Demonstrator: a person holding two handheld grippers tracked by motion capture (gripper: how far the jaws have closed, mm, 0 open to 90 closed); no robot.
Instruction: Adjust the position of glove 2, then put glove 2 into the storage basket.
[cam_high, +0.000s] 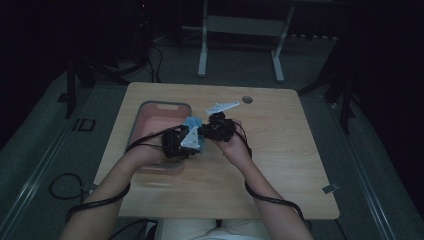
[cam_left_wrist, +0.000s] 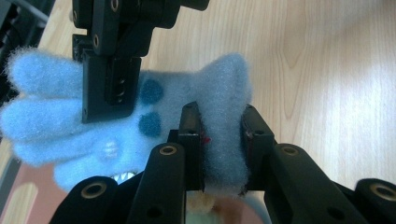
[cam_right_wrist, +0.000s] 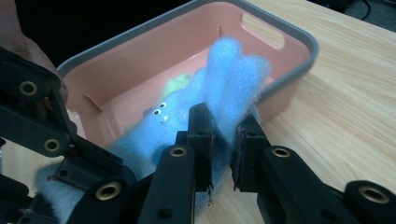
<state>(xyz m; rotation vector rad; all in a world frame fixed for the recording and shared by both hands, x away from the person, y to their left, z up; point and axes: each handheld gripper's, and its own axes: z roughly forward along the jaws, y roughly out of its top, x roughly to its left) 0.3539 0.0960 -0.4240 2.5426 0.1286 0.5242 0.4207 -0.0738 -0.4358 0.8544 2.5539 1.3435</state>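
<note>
Both grippers hold one blue plush toy (cam_left_wrist: 107, 121) stretched between them: left gripper (cam_left_wrist: 223, 140) fingers clamped on one limb, right gripper (cam_right_wrist: 223, 140) fingers clamped on another, probably to lift it out of the pink bin (cam_right_wrist: 299, 42).

Light wooden desk (cam_high: 280, 165): one
Pink plastic bin with grey rim (cam_right_wrist: 299, 42): one
Fuzzy blue plush toy with dark spots (cam_left_wrist: 56, 116): one
Black two-jaw hand-held gripper: two, left (cam_left_wrist: 223, 140) and right (cam_right_wrist: 223, 149)
</note>
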